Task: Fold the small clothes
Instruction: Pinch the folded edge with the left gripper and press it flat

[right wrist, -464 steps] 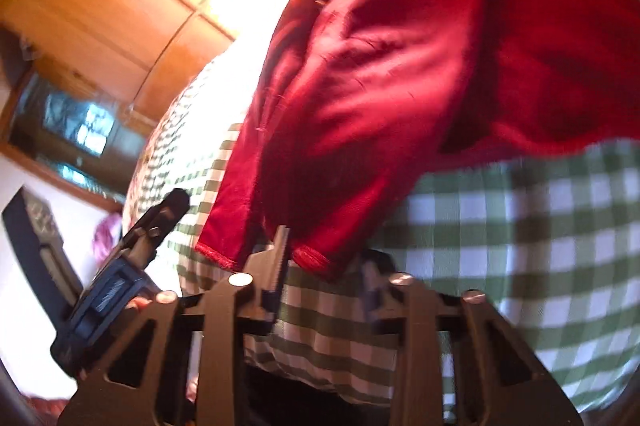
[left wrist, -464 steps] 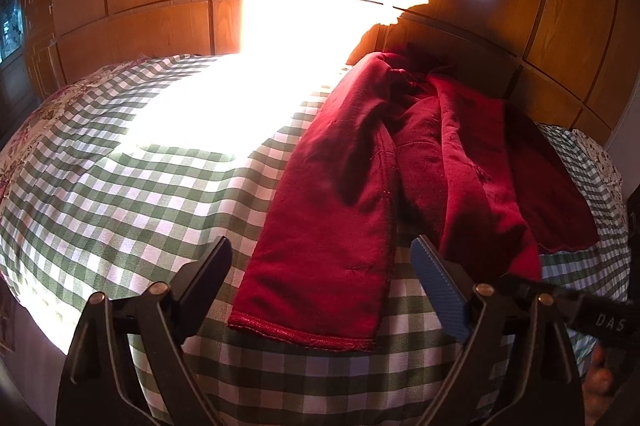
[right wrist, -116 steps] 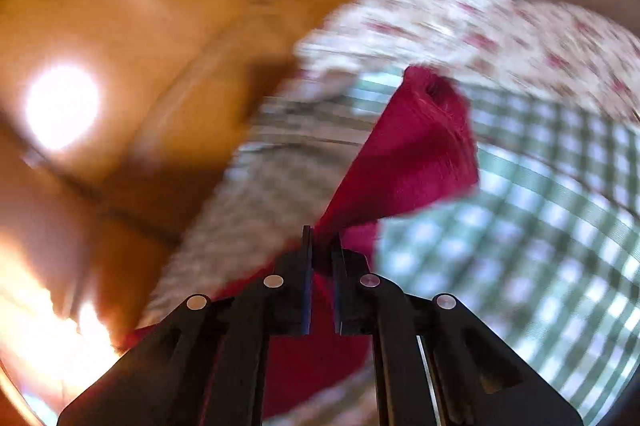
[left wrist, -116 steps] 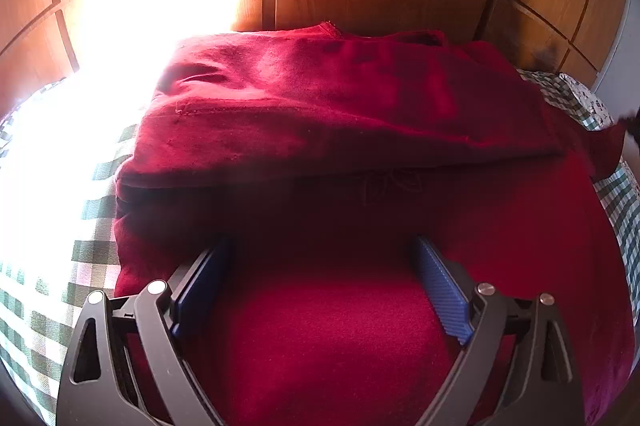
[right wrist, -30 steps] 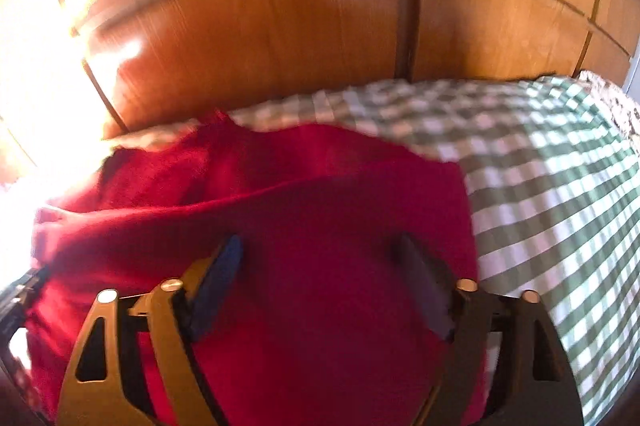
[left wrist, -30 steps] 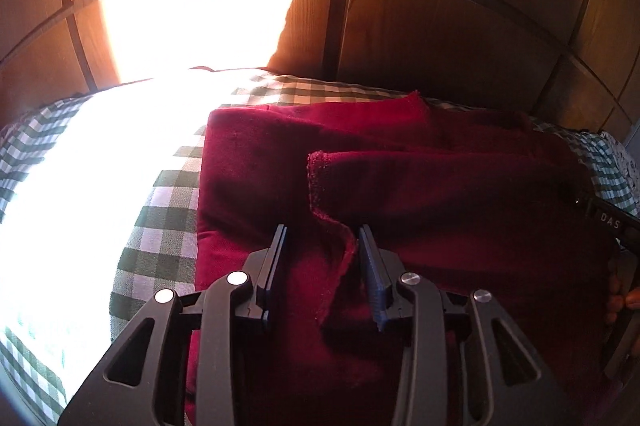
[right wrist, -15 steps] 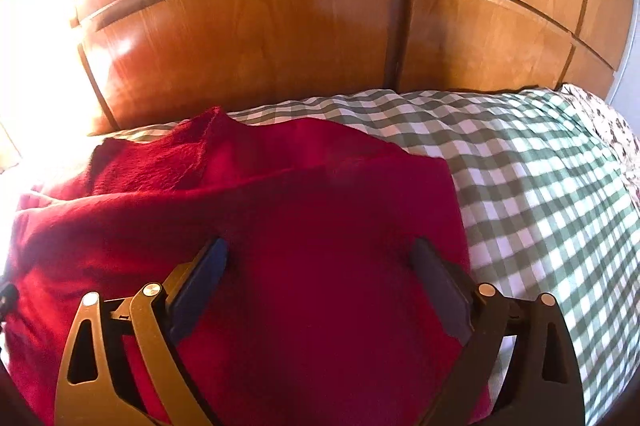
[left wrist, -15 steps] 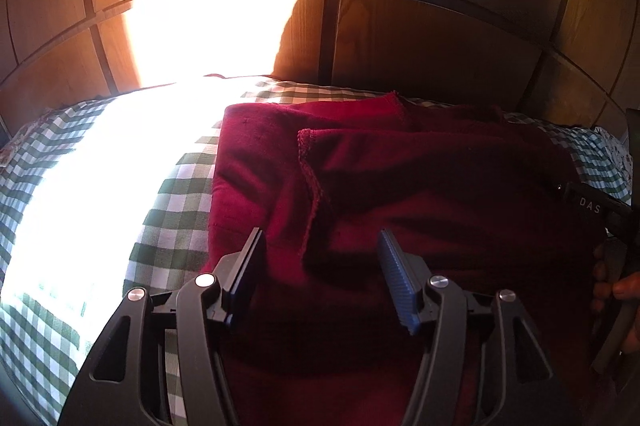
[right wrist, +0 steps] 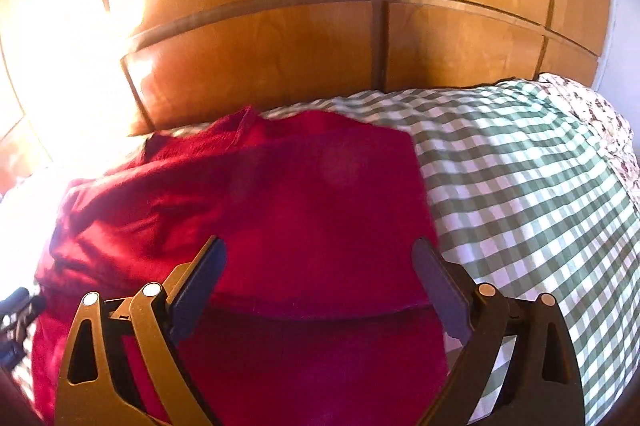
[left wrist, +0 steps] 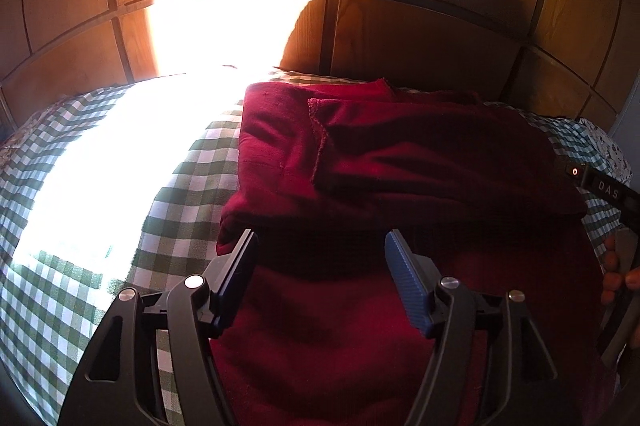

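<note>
My left gripper (left wrist: 320, 266) hangs over the near part of the red garment (left wrist: 400, 165), its jaws spread wide and holding nothing; the blue ribbed pad (left wrist: 408, 290) on one finger shows clearly. My right gripper (right wrist: 320, 282) hangs over the same red garment (right wrist: 280, 209) from the other side, jaws also wide apart and empty.

The garment lies folded on the bed, on the green-and-white checked cover (left wrist: 80, 266), close to the wooden headboard (left wrist: 420, 37). In the left view a sleeve or flap with a stitched hem lies folded across the top of the body, its free edge pointing toward the left. A second fold line runs across the cloth just ahead of both grippers.

Strong sunlight washes out the cover (right wrist: 520, 193) and the headboard (right wrist: 280, 45) on the left. At the right edge of the left view, fingers (left wrist: 612, 266) grip the handle of my other tool. A floral fabric (right wrist: 600, 121) shows at the far right.
</note>
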Demonstrator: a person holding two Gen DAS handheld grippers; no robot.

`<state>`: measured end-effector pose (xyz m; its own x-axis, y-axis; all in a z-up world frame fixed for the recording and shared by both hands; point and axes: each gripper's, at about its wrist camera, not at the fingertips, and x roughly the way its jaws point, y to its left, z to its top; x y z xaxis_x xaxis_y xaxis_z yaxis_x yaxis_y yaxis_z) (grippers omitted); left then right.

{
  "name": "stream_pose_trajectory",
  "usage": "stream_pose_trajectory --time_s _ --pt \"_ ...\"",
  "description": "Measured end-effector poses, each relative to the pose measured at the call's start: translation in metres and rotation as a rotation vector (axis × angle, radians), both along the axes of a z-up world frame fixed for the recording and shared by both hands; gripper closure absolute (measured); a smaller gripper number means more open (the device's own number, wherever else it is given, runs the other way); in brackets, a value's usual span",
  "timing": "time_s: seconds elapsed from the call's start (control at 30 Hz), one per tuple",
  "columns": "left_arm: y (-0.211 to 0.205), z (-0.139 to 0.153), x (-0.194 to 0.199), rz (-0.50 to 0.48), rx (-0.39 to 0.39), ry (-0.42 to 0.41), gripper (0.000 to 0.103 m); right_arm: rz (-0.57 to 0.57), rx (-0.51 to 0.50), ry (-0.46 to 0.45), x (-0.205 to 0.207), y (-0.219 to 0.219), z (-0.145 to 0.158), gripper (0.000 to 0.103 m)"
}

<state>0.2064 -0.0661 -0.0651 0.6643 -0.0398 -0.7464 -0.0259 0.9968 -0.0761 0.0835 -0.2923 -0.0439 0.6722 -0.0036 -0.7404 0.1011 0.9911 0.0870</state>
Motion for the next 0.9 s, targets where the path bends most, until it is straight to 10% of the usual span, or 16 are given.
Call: stream_pose_trajectory --time_s 0.3,0.67,0.9 --pt "0.017 -0.002 -0.021 0.032 -0.034 -0.003 0.035 -0.176 0.133 -0.076 -0.016 -0.062 0.037 0.01" --pt "0.04 -0.037 -0.064 -0.008 -0.019 0.057 0.028 -0.024 0.108 0.196 -0.014 -0.015 -0.052 0.014" --pt "0.064 -0.038 -0.1 0.006 -0.023 0.052 0.027 -0.009 0.058 0.178 -0.029 -0.007 -0.052 0.009"
